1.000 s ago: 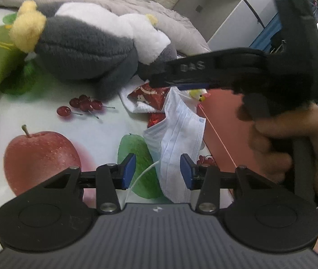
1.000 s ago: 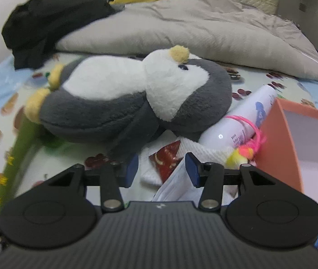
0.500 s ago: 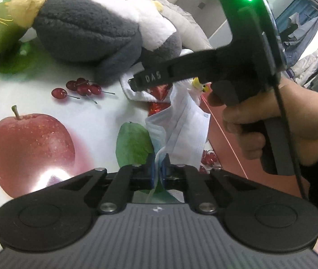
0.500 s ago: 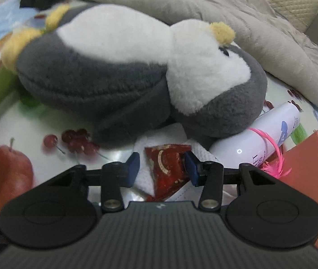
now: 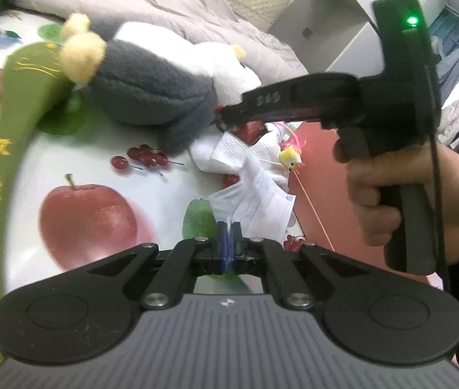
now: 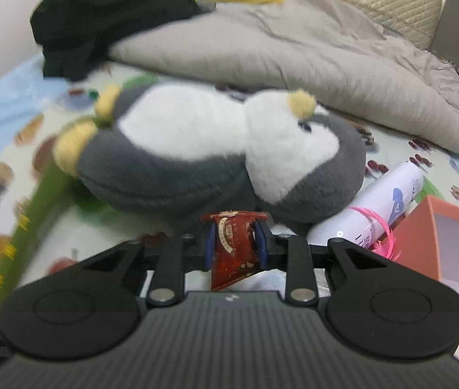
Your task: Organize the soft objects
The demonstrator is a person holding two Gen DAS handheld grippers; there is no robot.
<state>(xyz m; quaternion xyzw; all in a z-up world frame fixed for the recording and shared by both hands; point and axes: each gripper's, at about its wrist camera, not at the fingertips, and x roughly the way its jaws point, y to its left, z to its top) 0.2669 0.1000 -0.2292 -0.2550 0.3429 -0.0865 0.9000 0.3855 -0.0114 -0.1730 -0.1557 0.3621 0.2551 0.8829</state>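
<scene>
Now the right tongs [image 6: 235, 246], spread a second ago around the crinkled red foil snack packet [image 6: 234, 249], have pressed in and pinch it by its sides, the packet appearing lifted clear of the white paper napkin [image 5: 229, 155]; the left tongs [image 5: 228, 241], spread a second ago and shut half a second ago, stay pressed together on the edge of the pleated white face mask [image 5: 258, 201], which still lies on the fruit-print bed sheet [image 5: 164, 194]. Both grasps look made, so carrying each item off seems next. Only the right view shows the white spray bottle [image 6: 384, 207] beside the grey-and-white plush penguin [image 6: 216, 159] and the open salmon-pink box [image 6: 436, 236]; only the left view shows the mask and the hand [image 5: 423, 194] gripping the right tool.
</scene>
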